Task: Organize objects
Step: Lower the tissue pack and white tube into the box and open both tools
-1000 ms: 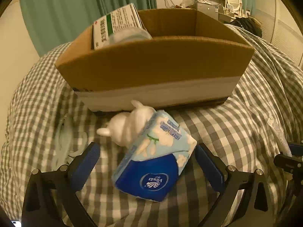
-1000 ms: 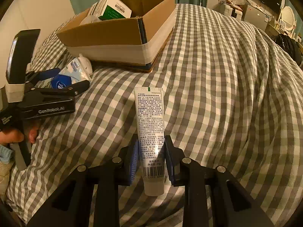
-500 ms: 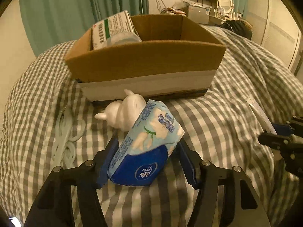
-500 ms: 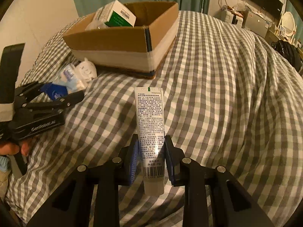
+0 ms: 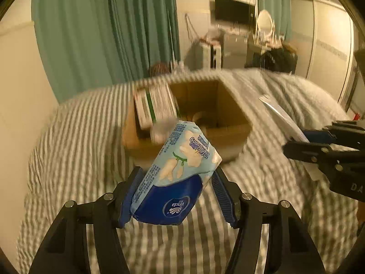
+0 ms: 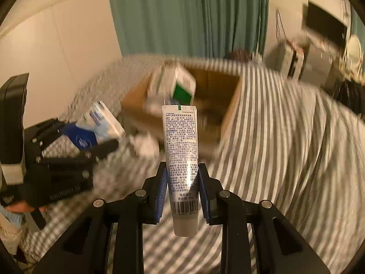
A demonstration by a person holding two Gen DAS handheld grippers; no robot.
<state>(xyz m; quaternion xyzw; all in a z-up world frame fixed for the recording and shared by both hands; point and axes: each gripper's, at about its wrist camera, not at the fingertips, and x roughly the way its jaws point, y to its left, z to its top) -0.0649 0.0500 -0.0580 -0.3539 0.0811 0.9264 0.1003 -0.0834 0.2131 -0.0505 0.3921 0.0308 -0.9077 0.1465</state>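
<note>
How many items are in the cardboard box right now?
2 visible: a green-and-white carton leaning at the cardboard box's left end, and a pale rounded thing behind the near wall. Motion blur and that wall may hide more.

The soft tissue pack (image 5: 175,173) was pale and dark blue; the checked bedcover (image 5: 86,137) grey-white; the cardboard box (image 5: 230,123) brown; the curtain (image 5: 102,29) teal.
</note>
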